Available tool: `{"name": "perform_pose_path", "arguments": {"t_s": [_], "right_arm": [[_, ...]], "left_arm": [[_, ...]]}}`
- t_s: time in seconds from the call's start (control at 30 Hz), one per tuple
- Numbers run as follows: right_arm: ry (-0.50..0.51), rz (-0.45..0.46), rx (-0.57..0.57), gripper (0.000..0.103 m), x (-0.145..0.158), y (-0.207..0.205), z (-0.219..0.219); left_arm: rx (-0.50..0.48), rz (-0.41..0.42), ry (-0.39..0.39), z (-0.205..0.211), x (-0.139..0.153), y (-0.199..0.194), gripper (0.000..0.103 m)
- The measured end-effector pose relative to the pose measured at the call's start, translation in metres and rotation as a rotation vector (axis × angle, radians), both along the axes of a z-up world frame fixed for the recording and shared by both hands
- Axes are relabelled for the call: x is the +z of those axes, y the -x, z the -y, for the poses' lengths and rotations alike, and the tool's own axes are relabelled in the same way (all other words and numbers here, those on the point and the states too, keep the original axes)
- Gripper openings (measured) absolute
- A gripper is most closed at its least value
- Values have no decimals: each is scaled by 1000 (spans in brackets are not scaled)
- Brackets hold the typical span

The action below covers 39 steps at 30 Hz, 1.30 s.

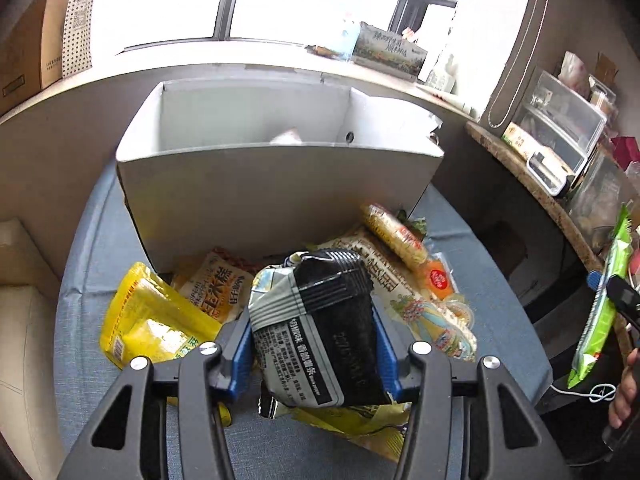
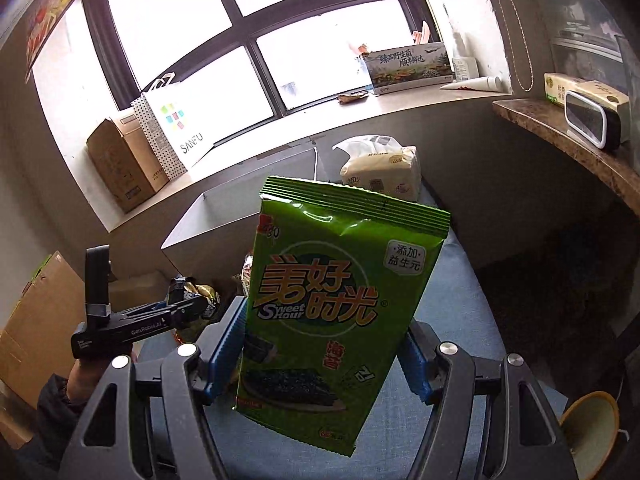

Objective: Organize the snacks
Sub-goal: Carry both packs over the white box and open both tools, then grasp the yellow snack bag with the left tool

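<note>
In the left wrist view my left gripper (image 1: 314, 344) is shut on a black and grey snack packet (image 1: 320, 320), its blue pads pressing both sides above a pile of snacks. The pile holds a yellow packet (image 1: 148, 316), a corn cake packet (image 1: 218, 288) and a long cracker roll (image 1: 394, 232). Behind it stands an open white box (image 1: 280, 184). My right gripper (image 2: 320, 352) is shut on a green seaweed packet (image 2: 332, 312), held upright in the air in front of the white box (image 2: 224, 224). The left gripper (image 2: 192, 304) shows low at the left.
A blue-grey cloth (image 1: 92, 264) covers the table. A tissue pack (image 2: 380, 168) stands behind the box. Cardboard boxes (image 2: 124, 160) and a paper bag (image 2: 176, 128) sit on the windowsill. A stone shelf (image 1: 560, 208) with clear containers runs along the right. A bowl (image 2: 592, 420) sits at the lower right.
</note>
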State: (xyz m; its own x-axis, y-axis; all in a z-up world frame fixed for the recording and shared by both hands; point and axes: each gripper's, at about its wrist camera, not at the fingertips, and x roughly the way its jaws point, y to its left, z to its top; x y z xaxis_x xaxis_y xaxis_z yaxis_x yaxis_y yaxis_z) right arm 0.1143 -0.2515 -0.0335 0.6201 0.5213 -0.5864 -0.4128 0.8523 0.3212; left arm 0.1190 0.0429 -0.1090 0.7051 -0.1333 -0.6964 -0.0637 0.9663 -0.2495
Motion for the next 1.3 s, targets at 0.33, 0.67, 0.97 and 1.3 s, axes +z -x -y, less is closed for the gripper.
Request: {"name": "perform_pose_path", "arguments": {"t_s": [0.33, 0.67, 0.97, 1.3], "right_arm": [[-35, 32, 147, 73, 16, -38, -43], [-17, 31, 260, 73, 49, -153, -123], [71, -67, 277, 75, 35, -230, -192], [28, -101, 210, 103, 18, -249, -184]], "left_arm": [[48, 284, -61, -19, 79, 28, 55], [69, 290, -118, -63, 115, -58, 55], [92, 171, -98, -86, 99, -141, 60], [138, 134, -100, -107, 89, -119, 103]]}}
